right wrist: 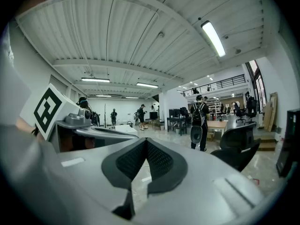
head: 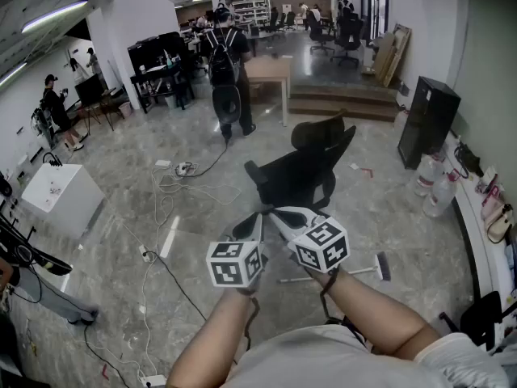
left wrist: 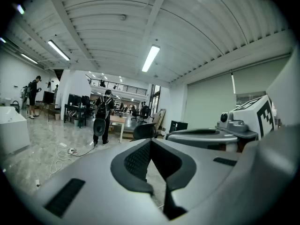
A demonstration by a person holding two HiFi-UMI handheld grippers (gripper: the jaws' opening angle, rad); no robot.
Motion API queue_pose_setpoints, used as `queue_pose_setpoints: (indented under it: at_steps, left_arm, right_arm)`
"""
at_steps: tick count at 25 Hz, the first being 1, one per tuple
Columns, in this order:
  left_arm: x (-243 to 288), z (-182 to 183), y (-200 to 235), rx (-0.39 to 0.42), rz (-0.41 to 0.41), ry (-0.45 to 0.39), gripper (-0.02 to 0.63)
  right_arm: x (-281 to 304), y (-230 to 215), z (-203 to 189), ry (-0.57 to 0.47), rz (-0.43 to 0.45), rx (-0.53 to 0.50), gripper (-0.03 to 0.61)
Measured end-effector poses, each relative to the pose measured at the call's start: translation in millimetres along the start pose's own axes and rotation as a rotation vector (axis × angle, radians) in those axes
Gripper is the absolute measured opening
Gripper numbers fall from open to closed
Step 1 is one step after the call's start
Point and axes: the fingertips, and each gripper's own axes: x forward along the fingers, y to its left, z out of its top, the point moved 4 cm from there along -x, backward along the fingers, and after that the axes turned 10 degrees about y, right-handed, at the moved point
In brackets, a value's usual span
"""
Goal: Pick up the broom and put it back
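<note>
The broom [head: 355,272] lies flat on the grey floor, low and right in the head view, its thin handle running left from a small dark head [head: 382,266]. Both grippers are held side by side above the floor, to the left of the broom and apart from it. They point almost level toward a black office chair [head: 303,168]. My left gripper [head: 252,219] [left wrist: 151,142] has its pads meeting, with nothing between them. My right gripper [head: 275,212] [right wrist: 146,140] is shut and empty as well. The broom appears in neither gripper view.
A person with a backpack [head: 226,63] stands farther back by a wooden table [head: 266,71]. Cables [head: 166,208] trail across the floor at the left, near a white box [head: 60,196]. A black cabinet [head: 426,120] and water bottles [head: 436,188] stand along the right wall.
</note>
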Motion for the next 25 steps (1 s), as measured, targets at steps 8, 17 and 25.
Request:
queue_pose_setpoints:
  at_steps: [8,17,25]
  left_arm:
    - [9.8,4.6,4.7,-0.013,0.004,-0.011,0.005]
    - [66.5,2.3,16.3,-0.038,0.028,0.007,0.005]
    - [165.6,6.2,41.6,-0.076,0.121,0.027,0.005]
  right_arm:
    - [5.5,-18.5,-2.4,0.005,-0.006,0.048,0.003]
    - [31.2,-74.1,-21.5,0.038,0.018,0.061,0.005]
    - [90.1,-174.8,-40.1,0.075,0.119,0.067,0.006]
